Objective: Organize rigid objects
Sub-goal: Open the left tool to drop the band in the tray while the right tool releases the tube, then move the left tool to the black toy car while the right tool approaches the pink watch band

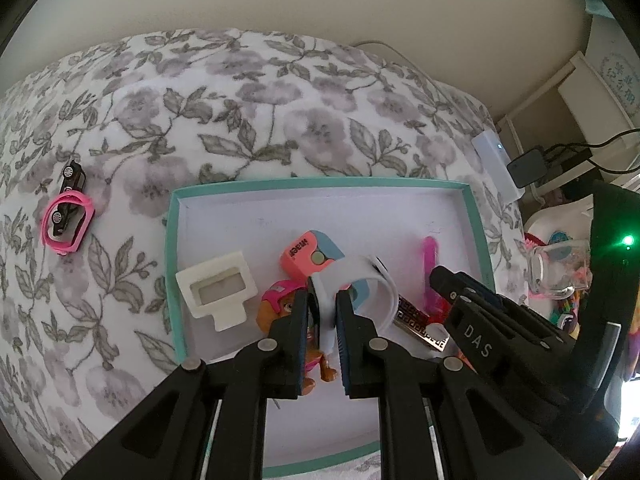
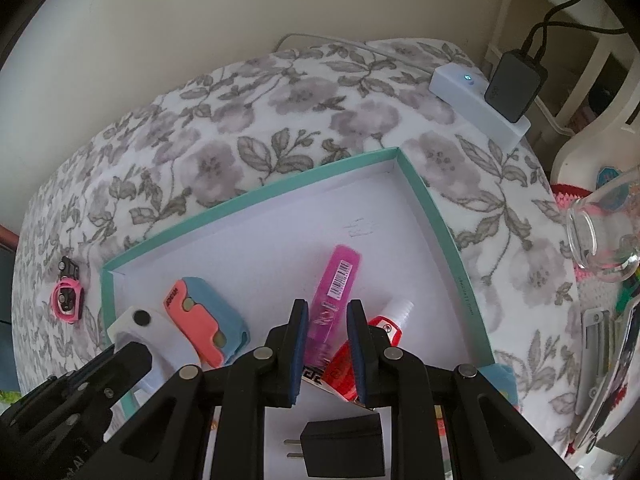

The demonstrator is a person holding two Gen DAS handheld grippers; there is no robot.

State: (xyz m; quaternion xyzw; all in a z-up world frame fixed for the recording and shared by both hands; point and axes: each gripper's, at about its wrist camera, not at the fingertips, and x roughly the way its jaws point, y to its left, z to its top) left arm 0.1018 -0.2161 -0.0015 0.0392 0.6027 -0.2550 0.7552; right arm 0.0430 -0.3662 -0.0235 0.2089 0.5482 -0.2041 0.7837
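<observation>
Left gripper point(image 1: 322, 312) has its jaws clamped on a white band point(image 1: 360, 284), held over the near middle of the teal-rimmed box point(image 1: 172, 240); the band loops up and to the right out of the jaws. The box sits on a flowered bed cover point(image 1: 240, 112), not a tabletop.

Right gripper point(image 2: 328, 344) hovers low over the box's near right part, jaws narrowly apart and holding nothing. The pink tube point(image 2: 334, 304) lies straight ahead between them, long axis running near-to-far, roughly in line with the jaws. A red-and-white glue bottle point(image 2: 380, 328) lies just right of it, touching or nearly so; a black plug point(image 2: 340, 452) sits under the gripper.

Also in the box: orange-and-blue case point(image 1: 310, 258), white frame piece point(image 1: 218, 288), puppy figure point(image 1: 280, 312).

Still outside: toy car point(image 1: 68, 200) with a pink band point(image 1: 66, 220) around it, far left on the bed cover, well apart from the box. Left gripper is the nearer one; likely next is dropping the white band, then reaching left.
</observation>
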